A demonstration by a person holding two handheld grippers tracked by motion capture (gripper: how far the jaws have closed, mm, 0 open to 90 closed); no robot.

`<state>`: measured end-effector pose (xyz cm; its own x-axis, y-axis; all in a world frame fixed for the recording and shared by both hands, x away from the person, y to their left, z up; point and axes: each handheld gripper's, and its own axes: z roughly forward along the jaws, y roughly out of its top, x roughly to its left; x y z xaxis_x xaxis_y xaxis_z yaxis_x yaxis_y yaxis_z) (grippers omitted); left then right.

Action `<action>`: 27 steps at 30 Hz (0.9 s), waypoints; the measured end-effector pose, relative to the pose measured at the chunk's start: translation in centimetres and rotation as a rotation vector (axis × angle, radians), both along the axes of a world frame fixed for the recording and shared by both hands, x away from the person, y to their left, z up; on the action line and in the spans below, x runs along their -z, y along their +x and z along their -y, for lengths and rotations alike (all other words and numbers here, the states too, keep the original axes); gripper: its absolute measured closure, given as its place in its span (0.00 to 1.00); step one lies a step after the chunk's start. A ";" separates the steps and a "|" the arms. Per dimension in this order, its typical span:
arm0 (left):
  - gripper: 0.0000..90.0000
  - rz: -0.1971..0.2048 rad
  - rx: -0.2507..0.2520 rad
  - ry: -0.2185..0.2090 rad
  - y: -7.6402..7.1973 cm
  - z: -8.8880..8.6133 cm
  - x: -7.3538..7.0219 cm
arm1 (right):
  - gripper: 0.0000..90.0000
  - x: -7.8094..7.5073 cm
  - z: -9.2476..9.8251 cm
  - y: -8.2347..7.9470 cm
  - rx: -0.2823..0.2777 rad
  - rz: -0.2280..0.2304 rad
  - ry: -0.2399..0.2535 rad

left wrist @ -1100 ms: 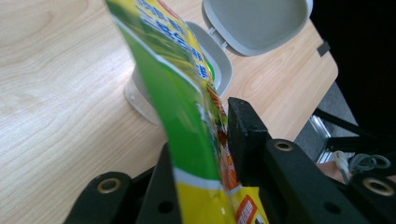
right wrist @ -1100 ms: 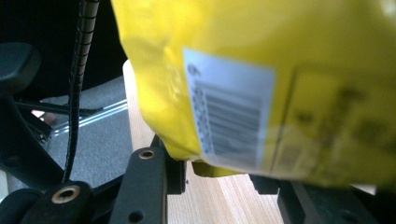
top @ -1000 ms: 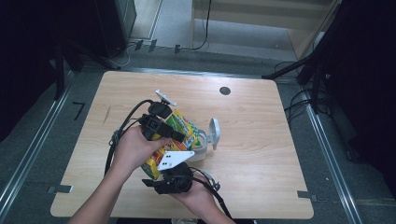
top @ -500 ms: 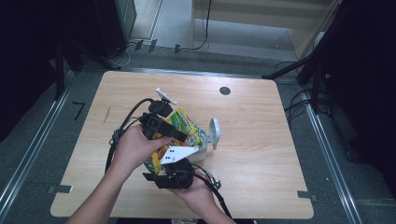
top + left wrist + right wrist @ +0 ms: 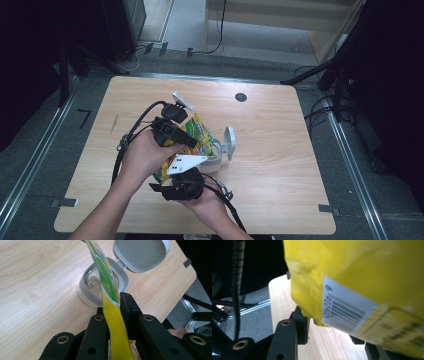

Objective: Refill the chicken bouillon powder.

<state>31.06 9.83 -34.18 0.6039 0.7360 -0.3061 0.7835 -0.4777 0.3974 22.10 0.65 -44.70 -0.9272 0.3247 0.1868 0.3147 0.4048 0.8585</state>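
Right now you hold a yellow and green bag (image 5: 200, 135) up over a grey tub (image 5: 105, 282) on the worktop (image 5: 280, 130). Your left tool (image 5: 113, 312) has just been closing and now pinches the bag's thin edge. Your right tool (image 5: 329, 332) grips its yellow bottom corner by the barcode. The tub's lid (image 5: 141, 253) stands open.

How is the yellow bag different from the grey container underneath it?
The bag is soft, flat and yellow-green with print, while the container is a rigid grey-rimmed tub with clear walls. The bag is held up in the air, pinched by the left gripper, while the container stands on the table. The container's hinged lid stands open. Both sit near the table's middle.
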 end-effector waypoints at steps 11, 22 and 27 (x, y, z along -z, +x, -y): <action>0.89 -0.038 -0.010 -0.037 1.4 0.0 -0.2 | 0.69 -0.6 -0.1 0.6 0.023 -0.025 0.017; 0.89 -0.037 -0.010 -0.034 1.8 0.0 -0.5 | 0.69 -0.9 -0.3 1.0 0.031 -0.033 0.020; 0.90 -0.038 -0.004 -0.019 2.0 0.5 -1.0 | 0.64 -1.1 -0.6 1.1 0.034 -0.027 0.033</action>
